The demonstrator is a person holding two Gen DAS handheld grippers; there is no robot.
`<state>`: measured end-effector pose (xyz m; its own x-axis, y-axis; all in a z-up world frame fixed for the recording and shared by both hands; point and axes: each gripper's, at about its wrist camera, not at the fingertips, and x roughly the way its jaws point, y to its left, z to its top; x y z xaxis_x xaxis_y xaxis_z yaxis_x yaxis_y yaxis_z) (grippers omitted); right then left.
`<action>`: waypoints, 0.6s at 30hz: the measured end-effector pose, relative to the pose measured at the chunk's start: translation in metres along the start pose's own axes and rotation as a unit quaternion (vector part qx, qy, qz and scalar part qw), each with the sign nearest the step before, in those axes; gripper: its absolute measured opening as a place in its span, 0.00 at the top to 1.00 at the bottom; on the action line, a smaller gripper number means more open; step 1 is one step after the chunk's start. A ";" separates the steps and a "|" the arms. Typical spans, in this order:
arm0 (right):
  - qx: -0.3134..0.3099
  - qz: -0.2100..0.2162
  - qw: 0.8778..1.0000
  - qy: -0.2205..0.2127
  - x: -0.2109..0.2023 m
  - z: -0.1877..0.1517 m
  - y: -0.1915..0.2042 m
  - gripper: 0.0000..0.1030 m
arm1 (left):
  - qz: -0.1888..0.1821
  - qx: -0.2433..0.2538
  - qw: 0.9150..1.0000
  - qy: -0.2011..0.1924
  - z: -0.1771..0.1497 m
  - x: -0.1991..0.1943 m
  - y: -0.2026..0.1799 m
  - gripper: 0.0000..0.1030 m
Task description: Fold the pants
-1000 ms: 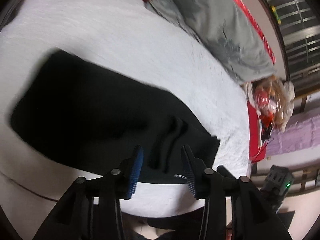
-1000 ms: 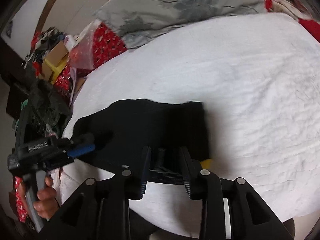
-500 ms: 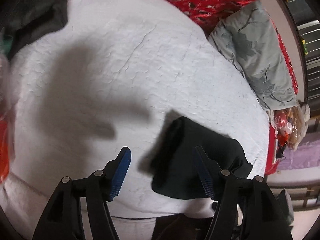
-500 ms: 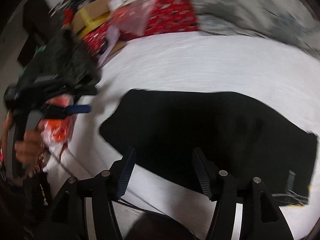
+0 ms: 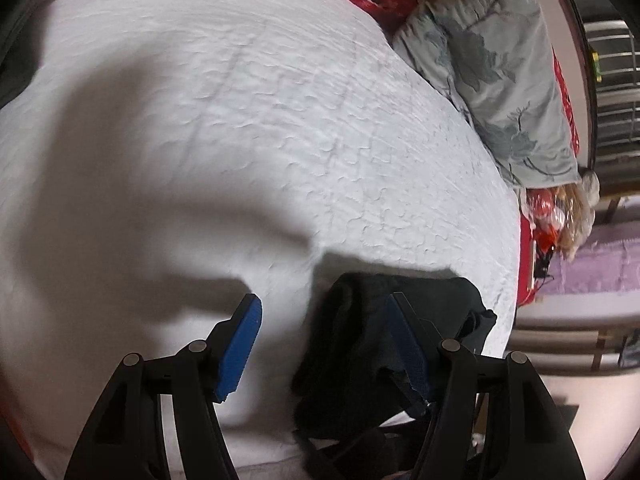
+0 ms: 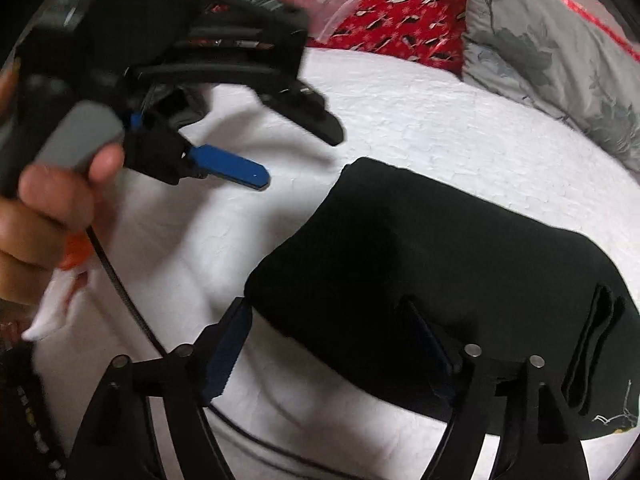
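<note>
The black pants (image 6: 448, 272) lie folded into a thick rectangle on the white quilted bed (image 6: 420, 120); in the left wrist view they (image 5: 360, 340) sit at the near right edge. My right gripper (image 6: 332, 344) is open and empty, hovering over the pants' near left corner. My left gripper (image 5: 324, 340) is open and empty, held above the bed just left of the pants; it also shows in the right wrist view (image 6: 232, 168), raised in a hand at upper left.
A grey floral pillow (image 5: 500, 72) and a red patterned blanket (image 6: 400, 20) lie at the bed's far side. Bags and clutter (image 5: 560, 216) sit beyond the bed's right edge. A black cable (image 6: 120, 280) hangs from the left gripper.
Both grippers let go of the pants and opened wide. The left gripper lifted up and away to the left; the right one swung left over the folded bundle.
</note>
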<state>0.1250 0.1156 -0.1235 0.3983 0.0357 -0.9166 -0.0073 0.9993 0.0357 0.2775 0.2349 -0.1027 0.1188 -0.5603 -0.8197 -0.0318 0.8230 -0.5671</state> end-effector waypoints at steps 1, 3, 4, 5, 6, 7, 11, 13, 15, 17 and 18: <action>-0.001 -0.009 1.000 -0.002 0.003 0.000 0.002 0.18 | -0.002 0.005 1.000 0.007 0.004 0.006 -0.002 0.36; 0.001 -0.014 1.000 -0.007 0.004 -0.002 0.002 0.18 | -0.008 0.014 1.000 0.023 0.012 0.019 -0.006 0.35; 0.008 -0.009 1.000 -0.011 0.001 -0.003 0.000 0.18 | -0.011 0.019 0.999 0.028 0.015 0.025 -0.007 0.33; 0.016 -0.003 1.000 -0.013 -0.001 -0.003 -0.003 0.18 | -0.014 0.027 0.999 0.036 0.018 0.031 -0.009 0.30; 0.028 0.005 0.999 -0.014 -0.004 -0.005 -0.007 0.18 | -0.016 0.035 0.998 0.043 0.021 0.036 -0.011 0.28; 0.034 0.009 0.999 -0.012 -0.004 -0.005 -0.008 0.18 | -0.015 0.040 0.998 0.048 0.023 0.040 -0.012 0.24; 0.047 0.014 0.999 -0.013 -0.009 -0.006 -0.011 0.18 | -0.033 0.055 0.995 0.073 0.030 0.051 -0.016 0.23; 0.051 0.015 0.998 -0.016 -0.012 -0.007 -0.011 0.17 | -0.051 0.061 0.992 0.098 0.031 0.058 -0.017 0.24; 0.055 0.013 0.998 -0.018 -0.014 -0.007 -0.011 0.17 | -0.044 0.077 0.990 0.106 0.029 0.063 -0.021 0.24; 0.060 0.015 0.998 -0.015 -0.015 -0.007 -0.009 0.17 | -0.031 0.101 0.988 0.112 0.029 0.067 -0.027 0.24; 0.062 0.014 0.998 -0.013 -0.014 -0.007 -0.008 0.17 | -0.028 0.109 0.987 0.116 0.029 0.068 -0.029 0.24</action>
<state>0.1131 0.1073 -0.1140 0.4227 0.0627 -0.9041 0.0936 0.9893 0.1124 0.3153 0.1759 -0.1400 -0.1173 -0.5916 -0.7976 0.1852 0.7760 -0.6029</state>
